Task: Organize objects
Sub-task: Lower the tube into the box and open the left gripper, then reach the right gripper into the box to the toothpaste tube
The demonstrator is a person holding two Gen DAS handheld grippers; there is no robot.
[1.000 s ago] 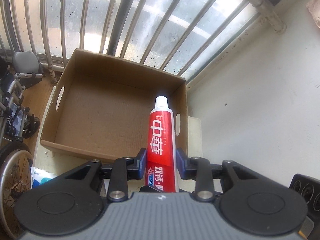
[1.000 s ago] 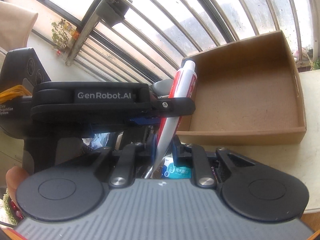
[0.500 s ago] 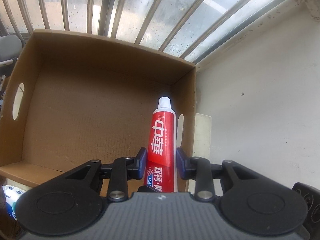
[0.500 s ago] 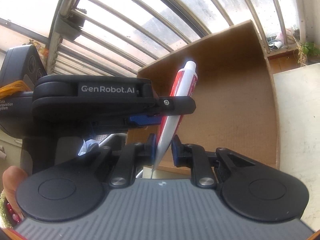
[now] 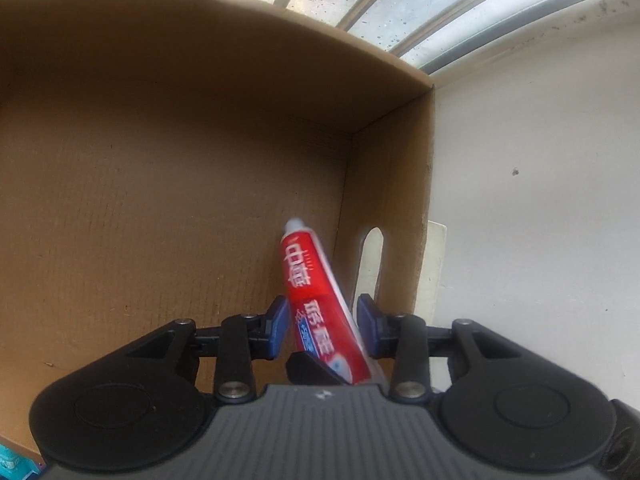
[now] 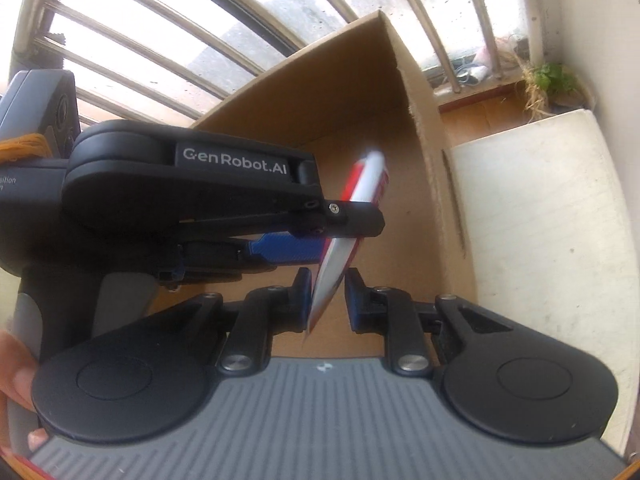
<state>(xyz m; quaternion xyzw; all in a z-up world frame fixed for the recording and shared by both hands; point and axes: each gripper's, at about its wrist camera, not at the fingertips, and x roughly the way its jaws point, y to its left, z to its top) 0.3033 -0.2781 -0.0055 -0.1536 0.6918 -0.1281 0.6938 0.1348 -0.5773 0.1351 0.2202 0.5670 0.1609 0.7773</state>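
Observation:
A red toothpaste tube (image 5: 316,304) with a white cap tilts, blurred, between the parted blue pads of my left gripper (image 5: 323,326), over the right side of the brown cardboard box (image 5: 160,200); neither pad presses it. In the right wrist view the tube (image 6: 348,232) hangs with its flat crimped end between the parted pads of my right gripper (image 6: 327,300), apart from both. The left gripper's body (image 6: 200,184) crosses that view from the left, over the box (image 6: 360,104).
The box has a hand slot (image 5: 370,264) in its right wall. A white wall (image 5: 540,200) stands to the right of the box. A white table top (image 6: 540,220) lies beside the box. Window bars (image 6: 160,40) run behind it.
Both grippers moved forward over the box and their jaws have opened. The tube, held straight before, now tilts and slips loose, blurred.

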